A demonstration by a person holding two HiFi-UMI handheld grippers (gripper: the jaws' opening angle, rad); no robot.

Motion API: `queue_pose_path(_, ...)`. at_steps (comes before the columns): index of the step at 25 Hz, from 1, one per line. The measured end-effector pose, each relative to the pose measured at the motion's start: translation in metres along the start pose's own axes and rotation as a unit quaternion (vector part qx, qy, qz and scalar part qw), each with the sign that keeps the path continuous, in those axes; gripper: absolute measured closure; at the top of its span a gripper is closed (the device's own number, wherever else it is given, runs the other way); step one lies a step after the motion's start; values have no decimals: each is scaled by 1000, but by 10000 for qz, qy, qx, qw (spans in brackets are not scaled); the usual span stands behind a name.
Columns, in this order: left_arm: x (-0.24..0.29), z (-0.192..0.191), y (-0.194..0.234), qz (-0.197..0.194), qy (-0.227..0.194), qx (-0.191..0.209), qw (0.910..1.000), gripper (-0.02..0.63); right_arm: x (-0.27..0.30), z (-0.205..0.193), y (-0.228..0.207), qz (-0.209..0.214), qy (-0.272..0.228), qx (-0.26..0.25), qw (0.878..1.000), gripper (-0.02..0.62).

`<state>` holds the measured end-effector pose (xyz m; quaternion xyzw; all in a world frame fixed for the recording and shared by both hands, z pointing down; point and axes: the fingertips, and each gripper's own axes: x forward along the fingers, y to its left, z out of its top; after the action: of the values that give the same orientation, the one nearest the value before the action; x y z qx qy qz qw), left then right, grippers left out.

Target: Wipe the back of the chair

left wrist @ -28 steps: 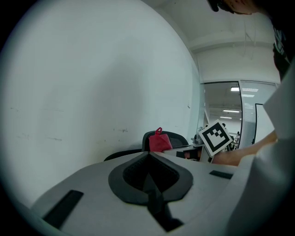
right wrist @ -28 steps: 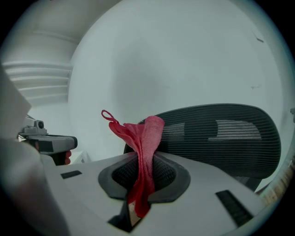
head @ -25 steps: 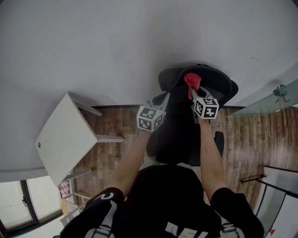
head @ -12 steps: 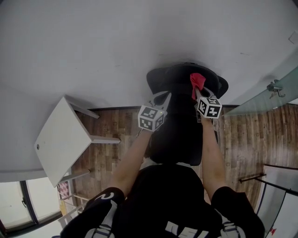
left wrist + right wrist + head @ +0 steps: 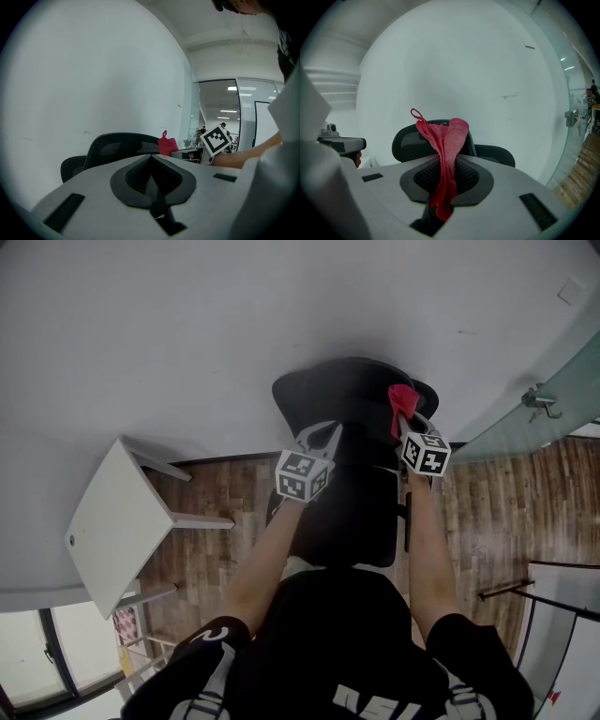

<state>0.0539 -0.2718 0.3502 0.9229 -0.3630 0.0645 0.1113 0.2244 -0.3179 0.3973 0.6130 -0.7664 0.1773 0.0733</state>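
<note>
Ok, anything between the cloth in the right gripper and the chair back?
Nothing visible does. The right gripper is shut on the red cloth, and the chair back stands straight ahead of it with nothing in front. The left gripper, shut and empty, is off to the side.

**Chair Ahead of Both Grippers, Cloth in the Right One**

The chair (image 5: 328, 395) stands directly ahead of both grippers. Its back is against or just short of the wall (image 5: 234, 324) behind it; the head view does not settle which. The left gripper (image 5: 322, 435) is at the back's left part and the right gripper (image 5: 407, 424) at its right edge. The cloth (image 5: 401, 399) sits between the right gripper's jaws and rises beyond them, in front of the chair's back. A table (image 5: 108, 521) stands well to the left of the left gripper, near the wall. A glass partition (image 5: 553, 395) lies to the right of the right gripper.
</note>
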Motion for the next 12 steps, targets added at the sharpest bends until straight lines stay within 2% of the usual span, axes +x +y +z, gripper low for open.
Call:
queue_pose_path(6, 2, -5, -22, -77, 13, 26, 10000, 581, -22, -4, -14, -24, 2, 23, 10000, 523)
queue_pose_path(12, -7, -10, -29, 4, 89, 71, 9999, 581, -32, -11, 1, 227, 67, -100, 9997, 523)
